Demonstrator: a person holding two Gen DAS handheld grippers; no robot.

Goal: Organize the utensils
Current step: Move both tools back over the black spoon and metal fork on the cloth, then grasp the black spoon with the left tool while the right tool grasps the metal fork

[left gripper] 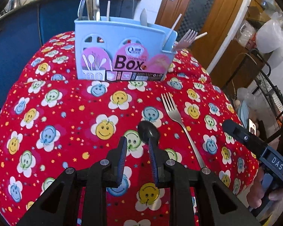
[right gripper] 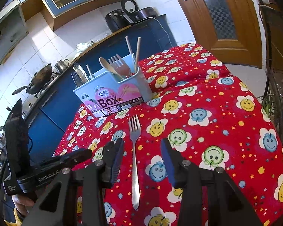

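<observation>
A light blue utensil box (left gripper: 122, 43) marked "Box" stands at the far side of the red smiley-flower cloth (left gripper: 56, 113), holding spoons, forks and chopsticks; it also shows in the right wrist view (right gripper: 111, 92). A steel fork (left gripper: 177, 122) lies on the cloth, tines toward the box. My left gripper (left gripper: 136, 145) is open just above the cloth, with a black spoon (left gripper: 148, 132) lying against its right finger. My right gripper (right gripper: 141, 150) is open and straddles the fork (right gripper: 134, 150) over its neck.
The cloth-covered table drops off at left toward blue kitchen cabinets (right gripper: 52, 109) with a wok (right gripper: 39, 79) and appliances on the counter. A wooden door (right gripper: 217, 15) is behind. A wire rack (right gripper: 277, 75) stands at right. The right gripper's body (left gripper: 254, 143) shows in the left wrist view.
</observation>
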